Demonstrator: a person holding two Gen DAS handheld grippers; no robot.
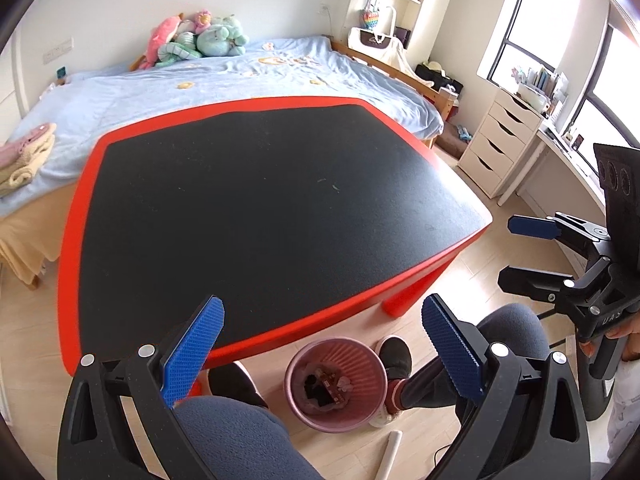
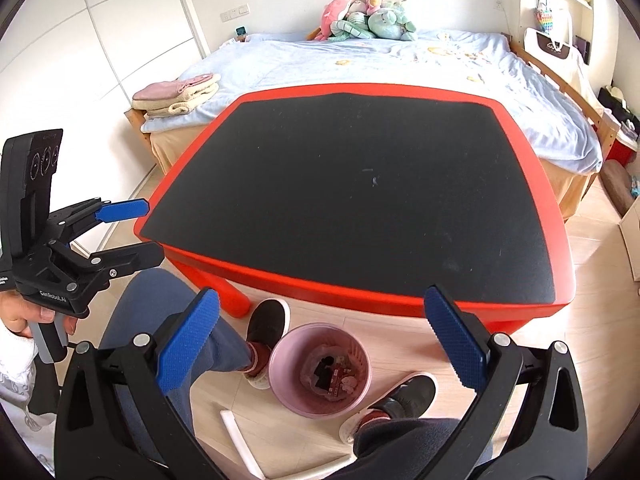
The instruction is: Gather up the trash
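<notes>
I hold two grippers, one in each hand, and both stand spread wide with nothing between their blue pads. My left gripper (image 1: 322,344) hangs over the near edge of the one red table (image 1: 76,240), whose black top lies bare. My right gripper (image 2: 322,336) hangs over the same near edge from the other side; in the left wrist view it shows at the far right, jaws apart, my hand (image 1: 624,340) wrapped on its handle.

There is one pink bin (image 1: 360,360) on the wooden floor, between my two shoes (image 1: 396,356) and just in front of the table's edge. The trash (image 1: 326,388) lies inside it: a dark piece and a reddish wrapper, with pale scraps I cannot count. In both wrist views the bin sits low between the jaws, below and well clear of the pads, touching neither.

Behind the table stands one bed (image 1: 240,80) with a heap of plush toys (image 1: 200,38).
</notes>
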